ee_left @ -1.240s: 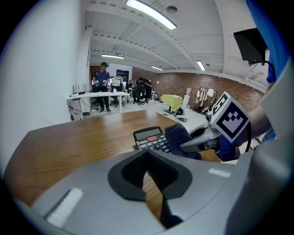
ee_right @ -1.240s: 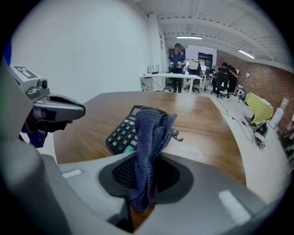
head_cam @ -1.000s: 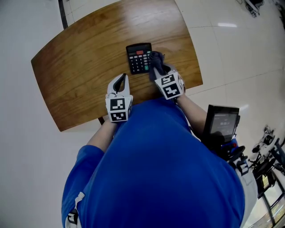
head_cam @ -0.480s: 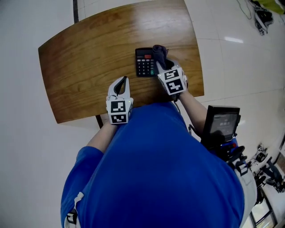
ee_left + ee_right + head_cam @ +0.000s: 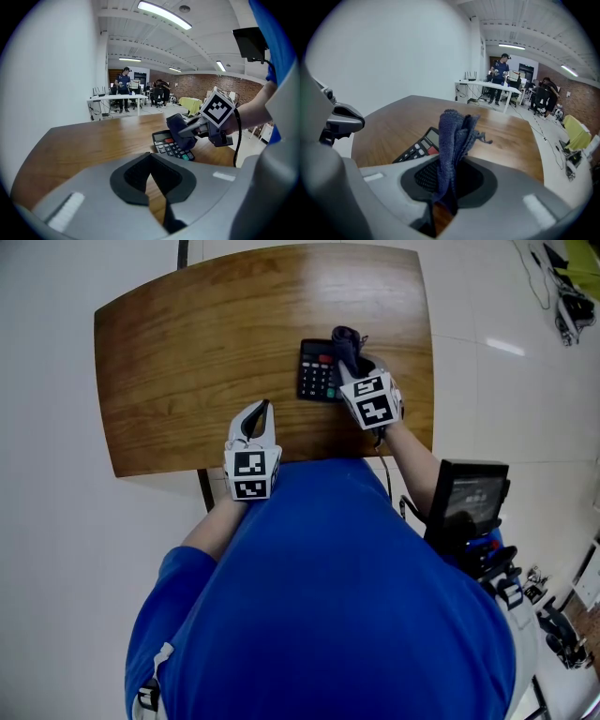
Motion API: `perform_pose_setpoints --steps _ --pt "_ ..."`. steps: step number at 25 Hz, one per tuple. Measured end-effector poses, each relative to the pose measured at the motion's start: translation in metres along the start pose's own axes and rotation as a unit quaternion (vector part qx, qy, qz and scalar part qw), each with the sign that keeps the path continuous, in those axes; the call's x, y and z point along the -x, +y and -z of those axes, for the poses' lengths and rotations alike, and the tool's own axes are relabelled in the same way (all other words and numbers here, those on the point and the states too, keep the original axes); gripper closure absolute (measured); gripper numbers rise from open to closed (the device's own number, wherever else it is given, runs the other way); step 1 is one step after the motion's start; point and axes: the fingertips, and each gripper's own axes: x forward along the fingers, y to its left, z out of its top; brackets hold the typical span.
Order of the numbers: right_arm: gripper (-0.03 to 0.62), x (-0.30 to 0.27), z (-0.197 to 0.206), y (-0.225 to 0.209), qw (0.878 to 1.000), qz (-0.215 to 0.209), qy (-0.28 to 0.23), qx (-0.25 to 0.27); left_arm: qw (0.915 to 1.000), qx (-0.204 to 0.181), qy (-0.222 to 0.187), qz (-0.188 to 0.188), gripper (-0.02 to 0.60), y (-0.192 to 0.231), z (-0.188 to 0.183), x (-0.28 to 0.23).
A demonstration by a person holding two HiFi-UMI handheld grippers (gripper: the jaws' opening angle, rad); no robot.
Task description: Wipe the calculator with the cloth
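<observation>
Cloth brought to the calculator, wipe about to run

The right gripper (image 5: pixel 447 187) has its jaws clamped on a bunched dark blue cloth (image 5: pixel 454 136), whose free end sits over the right side of the calculator (image 5: pixel 317 381), which lies flat near the right edge of the wooden tabletop (image 5: pixel 187 362). Whether the cloth presses on the keys or rides just above them I cannot tell. The left gripper (image 5: pixel 150 164) rests at the near edge of the tabletop, well apart from the calculator, with its jaws closed on nothing. This looks like the start of the wiping step. The next move likely calls for pressing the cloth down and drawing it across the keys and display. The left gripper may have to steady the calculator, which could slide.
</observation>
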Motion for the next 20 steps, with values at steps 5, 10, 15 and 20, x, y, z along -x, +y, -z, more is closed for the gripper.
perform_pose_setpoints --steps 5,10,15,20 --pt "0.514 -0.001 0.009 0.006 1.0 -0.013 0.011 0.003 1.0 -0.002 0.001 0.007 0.577 -0.005 0.0 -0.006" --pt "0.514 -0.003 0.024 0.025 0.999 -0.041 0.03 0.009 0.9999 -0.005 0.0 0.015 0.577 -0.009 0.0 -0.015" --pt "0.514 -0.001 0.041 0.039 0.997 -0.063 0.047 0.016 0.9997 -0.008 -0.001 0.025 0.577 -0.017 0.001 -0.025" --pt "0.514 0.003 0.057 0.055 0.993 -0.089 0.072 0.031 0.9995 -0.009 -0.002 0.031 0.577 -0.022 0.001 -0.031"
